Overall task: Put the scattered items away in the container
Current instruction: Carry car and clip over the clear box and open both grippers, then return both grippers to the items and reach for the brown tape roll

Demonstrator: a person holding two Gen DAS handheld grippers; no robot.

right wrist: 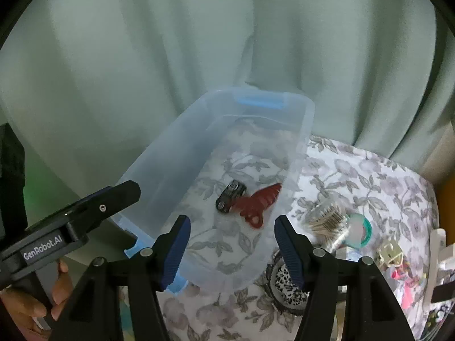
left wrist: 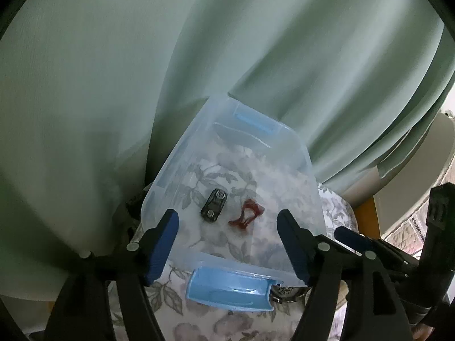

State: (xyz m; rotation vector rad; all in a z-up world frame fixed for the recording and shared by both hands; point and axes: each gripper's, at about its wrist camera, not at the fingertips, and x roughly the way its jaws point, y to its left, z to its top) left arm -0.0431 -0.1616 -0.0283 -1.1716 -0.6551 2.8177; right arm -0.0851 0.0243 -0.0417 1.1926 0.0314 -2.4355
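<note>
A clear plastic container with blue latches stands on a floral cloth; it also shows in the right wrist view. Inside lie a small black toy car and a red hair claw. My left gripper is open and empty, held over the container's near end. My right gripper is open and empty, over the container's near right corner. The left gripper's finger shows at the left of the right wrist view.
On the cloth right of the container lie a clear comb-like clip, a round teal item, a leopard-print round item and small cluttered items. A watch lies by the near latch. A green curtain hangs behind.
</note>
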